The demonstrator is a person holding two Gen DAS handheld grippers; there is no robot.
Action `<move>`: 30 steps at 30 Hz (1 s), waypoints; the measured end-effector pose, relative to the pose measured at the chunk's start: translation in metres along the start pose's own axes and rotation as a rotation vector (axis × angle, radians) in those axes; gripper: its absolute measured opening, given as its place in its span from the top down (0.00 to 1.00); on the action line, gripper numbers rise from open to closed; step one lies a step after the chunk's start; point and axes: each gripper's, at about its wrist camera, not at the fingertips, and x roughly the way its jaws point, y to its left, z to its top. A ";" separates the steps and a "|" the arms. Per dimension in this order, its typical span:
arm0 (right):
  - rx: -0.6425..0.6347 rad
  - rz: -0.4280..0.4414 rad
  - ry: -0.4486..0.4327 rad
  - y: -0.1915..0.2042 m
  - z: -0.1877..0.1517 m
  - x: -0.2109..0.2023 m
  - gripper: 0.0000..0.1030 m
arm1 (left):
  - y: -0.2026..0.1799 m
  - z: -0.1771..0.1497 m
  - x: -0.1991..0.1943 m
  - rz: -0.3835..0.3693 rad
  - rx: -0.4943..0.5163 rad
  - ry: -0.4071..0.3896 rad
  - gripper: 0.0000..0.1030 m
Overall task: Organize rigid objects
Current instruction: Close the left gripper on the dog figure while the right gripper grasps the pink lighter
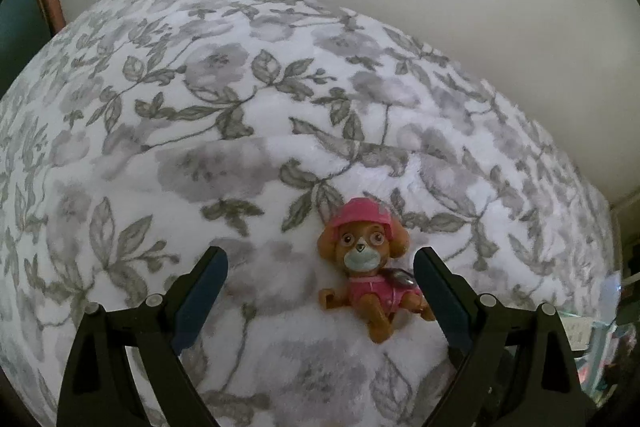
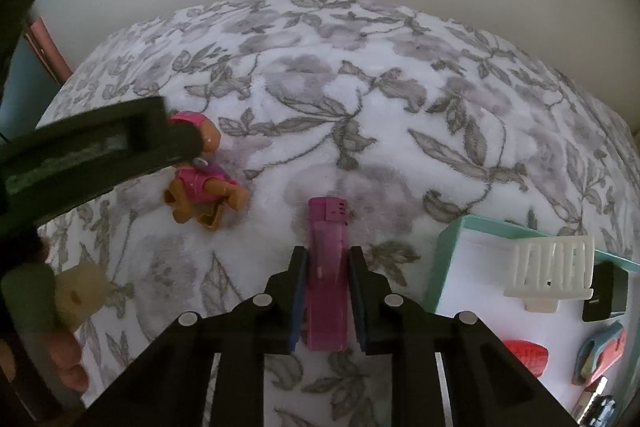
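Observation:
A toy dog figure (image 1: 366, 269) in a pink hat and suit lies on the floral blanket (image 1: 224, 131). My left gripper (image 1: 320, 267) is open, and the toy sits between its fingers close to the right one. In the right wrist view the toy dog (image 2: 200, 183) lies at the left, partly hidden by the left gripper's finger (image 2: 100, 143). My right gripper (image 2: 328, 259) is shut on a pink lighter (image 2: 327, 267), held over the blanket (image 2: 360, 107).
A teal-rimmed white tray (image 2: 452, 239) at the right holds a white plastic clip (image 2: 550, 271), a black block (image 2: 606, 293), a red piece (image 2: 526, 355) and a teal-and-coral item (image 2: 600, 353). A pale wall rises behind the bed.

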 end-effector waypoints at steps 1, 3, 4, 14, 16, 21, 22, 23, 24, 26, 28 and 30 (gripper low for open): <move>0.000 0.003 0.000 0.000 0.000 0.000 0.79 | 0.000 0.000 0.002 -0.003 -0.002 -0.003 0.08; -0.001 0.005 0.001 0.000 0.001 0.000 0.79 | -0.001 0.000 0.005 -0.017 -0.011 0.003 0.08; -0.002 0.004 0.001 0.000 0.001 0.001 0.79 | -0.001 0.000 0.006 -0.011 -0.008 0.005 0.09; -0.008 0.011 0.004 -0.001 0.000 0.001 0.79 | -0.015 -0.006 0.007 -0.032 0.055 0.007 0.47; -0.008 0.012 0.004 -0.002 0.000 0.001 0.79 | -0.015 -0.006 0.006 -0.013 0.070 0.008 0.47; -0.009 0.012 0.008 -0.002 -0.001 0.001 0.79 | -0.007 -0.005 0.005 -0.010 0.041 0.040 0.47; -0.009 0.013 0.010 -0.002 -0.002 0.001 0.79 | -0.005 -0.004 0.004 -0.001 0.038 0.045 0.47; -0.008 0.014 0.011 -0.002 -0.002 0.000 0.79 | -0.004 -0.004 0.003 0.009 0.037 0.047 0.47; -0.007 0.015 0.013 -0.002 -0.002 0.000 0.79 | -0.002 -0.003 0.001 0.021 0.035 0.049 0.47; 0.004 0.021 0.018 -0.003 -0.002 -0.001 0.79 | 0.002 -0.001 -0.003 0.032 0.026 0.052 0.47; 0.020 0.033 0.017 -0.005 -0.002 -0.002 0.79 | 0.006 0.001 -0.008 0.028 0.012 0.046 0.47; 0.030 0.043 0.013 -0.007 -0.001 -0.005 0.79 | 0.008 0.003 -0.013 0.029 0.005 0.035 0.47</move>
